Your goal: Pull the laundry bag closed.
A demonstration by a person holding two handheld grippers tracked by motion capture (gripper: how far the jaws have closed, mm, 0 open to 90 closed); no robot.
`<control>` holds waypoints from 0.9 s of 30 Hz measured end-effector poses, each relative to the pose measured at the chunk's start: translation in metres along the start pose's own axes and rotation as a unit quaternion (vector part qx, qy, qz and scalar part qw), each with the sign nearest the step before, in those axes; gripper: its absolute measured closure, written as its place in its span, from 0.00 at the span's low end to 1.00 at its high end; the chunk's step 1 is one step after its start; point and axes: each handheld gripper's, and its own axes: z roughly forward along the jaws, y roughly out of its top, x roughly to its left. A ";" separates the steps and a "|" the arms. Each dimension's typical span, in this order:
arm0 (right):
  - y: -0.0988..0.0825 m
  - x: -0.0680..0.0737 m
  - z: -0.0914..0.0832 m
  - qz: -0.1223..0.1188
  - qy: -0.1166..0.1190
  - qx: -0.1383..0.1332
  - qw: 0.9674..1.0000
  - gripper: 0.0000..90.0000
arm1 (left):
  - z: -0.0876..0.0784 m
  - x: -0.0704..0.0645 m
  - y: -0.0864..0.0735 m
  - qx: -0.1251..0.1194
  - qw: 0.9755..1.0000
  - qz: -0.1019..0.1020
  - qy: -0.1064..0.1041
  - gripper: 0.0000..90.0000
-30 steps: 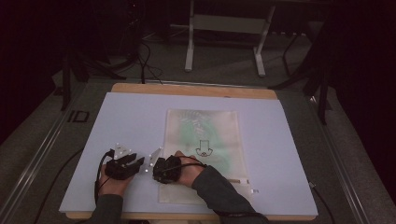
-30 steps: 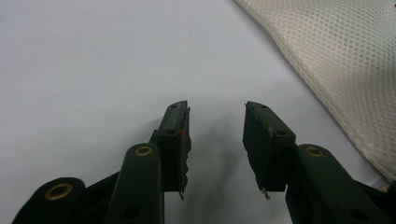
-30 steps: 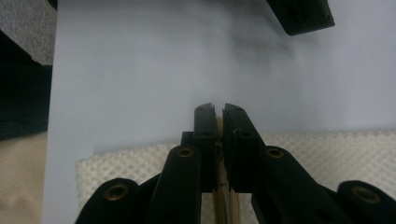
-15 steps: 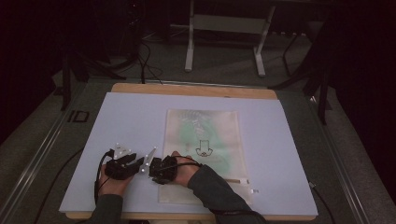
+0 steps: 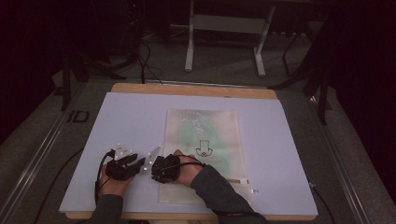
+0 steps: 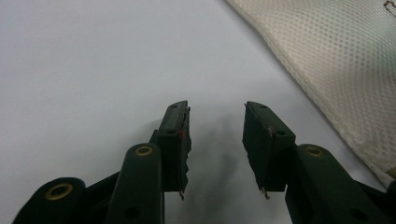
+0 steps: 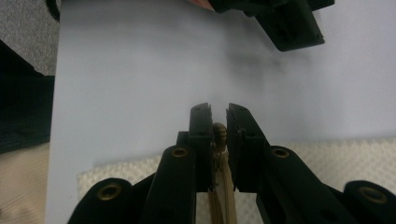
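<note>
Mesh bag edge between jaws of right hand-held gripper

Mesh bag [image 5: 203, 154] lies flat on the white surface [image 5: 130, 121], near the middle and toward the person's side. The bag is cream-coloured with a green item visible through the netting and a small dark drawing on its front.

Right hand-held gripper [image 7: 218, 114] sits at the near left corner of the bag. Its jaws stand narrow and have just been closing; a tan zipper pull [image 7: 219, 135] sits between them at the bag's edge. Whether the pads press on the pull cannot be told from the right gripper view.

Left hand-held gripper [image 6: 215, 140] rests low over the bare surface just beside the bag's left edge. Its jaws stand moderately apart with nothing between them; the netting lies off to its right, apart from the jaws.

In the high view, the two grippers sit close together near the front edge of the surface, the left one [image 5: 122, 164] just beside the right one [image 5: 161, 169].
</note>
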 end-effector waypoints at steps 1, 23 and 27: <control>-0.002 0.001 -0.001 0.001 -0.001 -0.003 1.000 0.90 | 0.000 0.000 0.000 -0.001 1.000 0.002 -0.001 0.67; -0.039 -0.007 -0.004 0.044 0.029 -0.010 0.999 0.90 | -0.001 -0.030 0.004 0.000 0.997 0.050 -0.059 0.72; -0.042 -0.009 -0.003 0.050 0.035 -0.014 0.998 0.90 | 0.000 -0.036 0.005 0.003 0.996 0.058 -0.069 0.76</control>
